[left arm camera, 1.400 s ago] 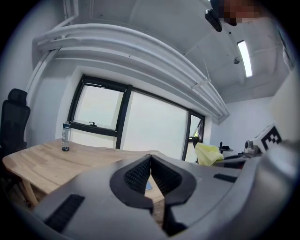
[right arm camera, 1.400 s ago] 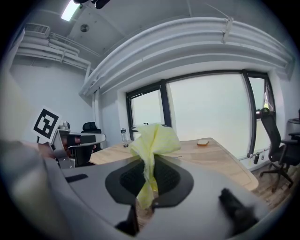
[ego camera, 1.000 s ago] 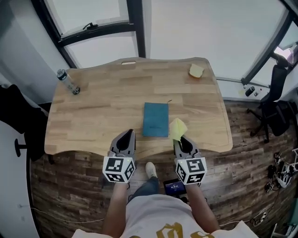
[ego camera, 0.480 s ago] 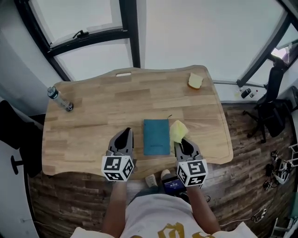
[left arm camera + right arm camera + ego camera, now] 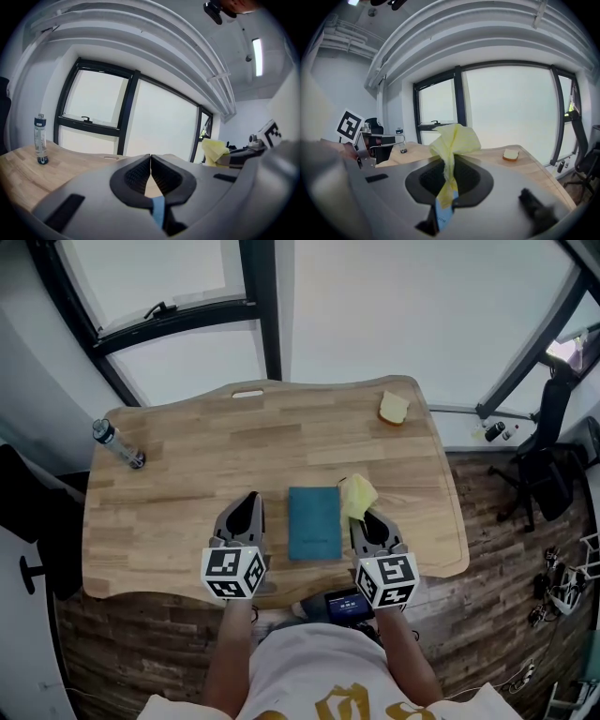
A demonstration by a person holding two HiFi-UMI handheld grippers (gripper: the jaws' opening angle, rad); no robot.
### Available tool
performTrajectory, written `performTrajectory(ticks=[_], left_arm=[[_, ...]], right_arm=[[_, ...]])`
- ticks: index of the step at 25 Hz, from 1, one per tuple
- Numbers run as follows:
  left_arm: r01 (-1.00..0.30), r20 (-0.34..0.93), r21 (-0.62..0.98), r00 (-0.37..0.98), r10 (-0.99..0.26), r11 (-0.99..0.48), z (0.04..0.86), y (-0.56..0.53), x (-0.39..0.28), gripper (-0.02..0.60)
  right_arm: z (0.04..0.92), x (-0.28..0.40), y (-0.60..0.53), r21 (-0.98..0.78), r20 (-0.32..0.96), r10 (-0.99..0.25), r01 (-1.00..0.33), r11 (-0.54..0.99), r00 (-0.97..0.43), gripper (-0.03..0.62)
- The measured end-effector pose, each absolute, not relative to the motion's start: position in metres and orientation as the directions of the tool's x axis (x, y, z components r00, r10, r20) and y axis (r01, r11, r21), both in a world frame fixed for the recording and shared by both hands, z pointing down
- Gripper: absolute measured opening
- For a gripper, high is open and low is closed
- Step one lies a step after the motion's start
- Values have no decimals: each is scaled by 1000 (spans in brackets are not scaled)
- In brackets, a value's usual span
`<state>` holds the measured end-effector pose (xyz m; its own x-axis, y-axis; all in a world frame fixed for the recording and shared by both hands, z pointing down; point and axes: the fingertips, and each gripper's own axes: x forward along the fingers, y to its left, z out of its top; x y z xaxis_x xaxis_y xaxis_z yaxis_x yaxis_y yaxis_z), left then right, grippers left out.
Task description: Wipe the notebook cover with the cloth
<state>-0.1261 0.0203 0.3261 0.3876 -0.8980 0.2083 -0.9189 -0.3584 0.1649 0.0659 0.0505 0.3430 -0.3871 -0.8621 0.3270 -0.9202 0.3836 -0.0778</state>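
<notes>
Scene: a person stands at the near edge of a wooden bench, a tool in each hand.
Notebook: one teal notebook lies closed and flat near the bench's front edge, between the two tools and touched by neither.
Cloth: one yellow cloth, bunched, rises just beside the notebook's far right corner.
Right side: the right gripper has its fingers pinching the cloth, whose loose end stands above them.
Left side: the left gripper has its fingers pressed together on nothing, just left of the notebook.
Step in hand: apparently bringing the cloth onto the cover.
Doing it well: lay the loose cloth, not the fingertips, on the cover and sweep lightly from edge to edge. The free left gripper could steady the thin book, which likely slides on smooth wood.
Count: two grippers, one notebook, one cloth, one water bottle at the far left, one pale sponge-like block at the far right.
</notes>
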Motion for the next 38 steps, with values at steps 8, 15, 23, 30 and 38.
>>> performTrajectory(ticks=[8,15,23,30,38], left_arm=[[-907,239,160,418,-876,-389,336,3,-125,12],[-909,326,185,414,-850,-372,373,-3,-120,14],[-906,448,225,423,-788,-359,426,-7,-122,14],[-883,526,265,470,-709,-388,467,-8,-103,17],[-858,598,336,514,-615,-389,514,-3,-86,106]], right_arm=[[351,63,32,-95,346,-847,-913,397,-404,40],[379,65,24,-107,409,-813,-906,409,-415,40],[417,62,11,-132,477,-768,-898,419,-428,40],[439,60,-4,-136,502,-734,-879,456,-458,40],[468,63,-6,-119,554,-698,-873,473,-453,40]])
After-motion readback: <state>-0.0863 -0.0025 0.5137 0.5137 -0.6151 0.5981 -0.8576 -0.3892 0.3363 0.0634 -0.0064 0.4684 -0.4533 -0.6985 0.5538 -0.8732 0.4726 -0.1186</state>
